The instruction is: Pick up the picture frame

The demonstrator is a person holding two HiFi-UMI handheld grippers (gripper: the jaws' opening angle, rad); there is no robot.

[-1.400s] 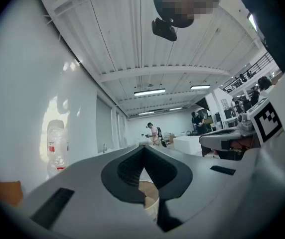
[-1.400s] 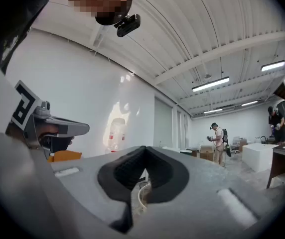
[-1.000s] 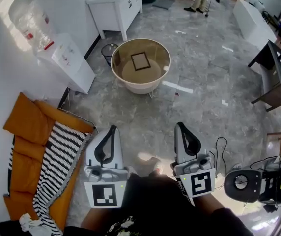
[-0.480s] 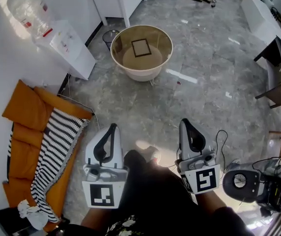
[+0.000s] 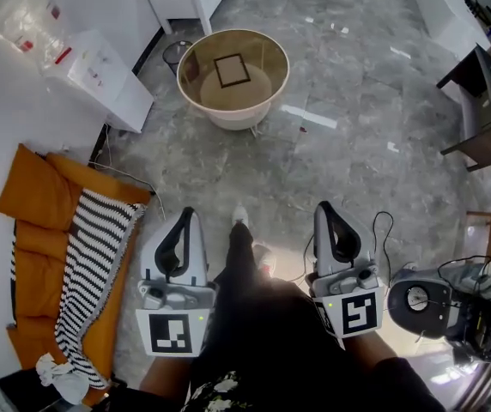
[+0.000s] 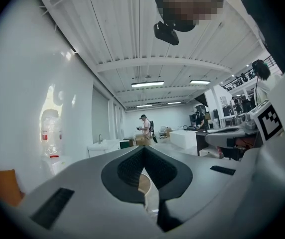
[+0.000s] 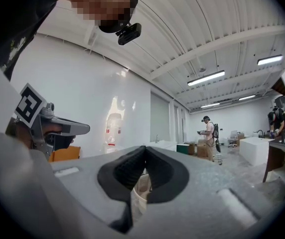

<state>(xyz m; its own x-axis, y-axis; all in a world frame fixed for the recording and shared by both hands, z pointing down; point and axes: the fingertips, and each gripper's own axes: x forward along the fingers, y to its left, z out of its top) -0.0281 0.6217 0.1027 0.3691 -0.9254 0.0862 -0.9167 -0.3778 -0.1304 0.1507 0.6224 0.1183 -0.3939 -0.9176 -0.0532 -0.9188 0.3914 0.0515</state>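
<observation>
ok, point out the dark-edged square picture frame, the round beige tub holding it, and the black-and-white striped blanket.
dark-edged square picture frame (image 5: 232, 70), head view, its centre.
round beige tub (image 5: 233, 120), head view, near outer wall.
black-and-white striped blanket (image 5: 91, 264), head view, its middle.

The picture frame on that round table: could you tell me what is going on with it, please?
A person holds the left gripper and right gripper low in front, both shut and empty. The picture frame lies flat on the round table further across the floor, untouched.
</observation>
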